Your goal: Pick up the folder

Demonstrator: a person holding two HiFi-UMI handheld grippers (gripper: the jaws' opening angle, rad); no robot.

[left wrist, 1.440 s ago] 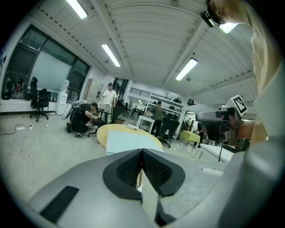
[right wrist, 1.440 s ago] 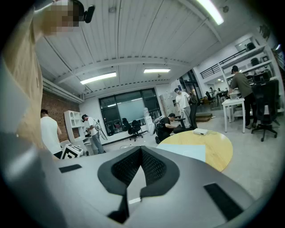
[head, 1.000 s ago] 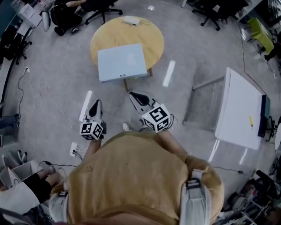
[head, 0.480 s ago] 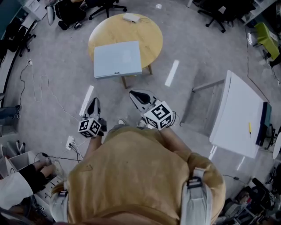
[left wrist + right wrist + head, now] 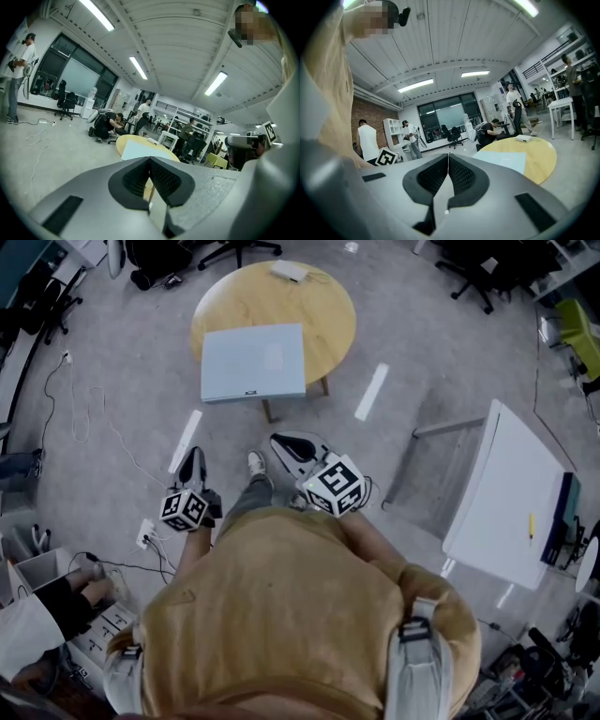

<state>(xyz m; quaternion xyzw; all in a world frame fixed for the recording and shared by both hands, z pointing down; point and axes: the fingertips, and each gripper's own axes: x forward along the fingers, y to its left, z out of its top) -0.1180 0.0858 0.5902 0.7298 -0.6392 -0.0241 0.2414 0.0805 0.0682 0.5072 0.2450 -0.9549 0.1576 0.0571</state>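
Left tool (image 5: 193, 457) closed and empty, right tool (image 5: 280, 442) likewise, 1 folder (image 5: 253, 362) on 1 round table (image 5: 323, 306)

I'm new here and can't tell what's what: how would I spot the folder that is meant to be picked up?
Find the round wooden table near the top of the head view. The folder lies flat on its near side, jutting over the edge. It is a large pale blue rectangle, unlike the small white box at the table's far edge.
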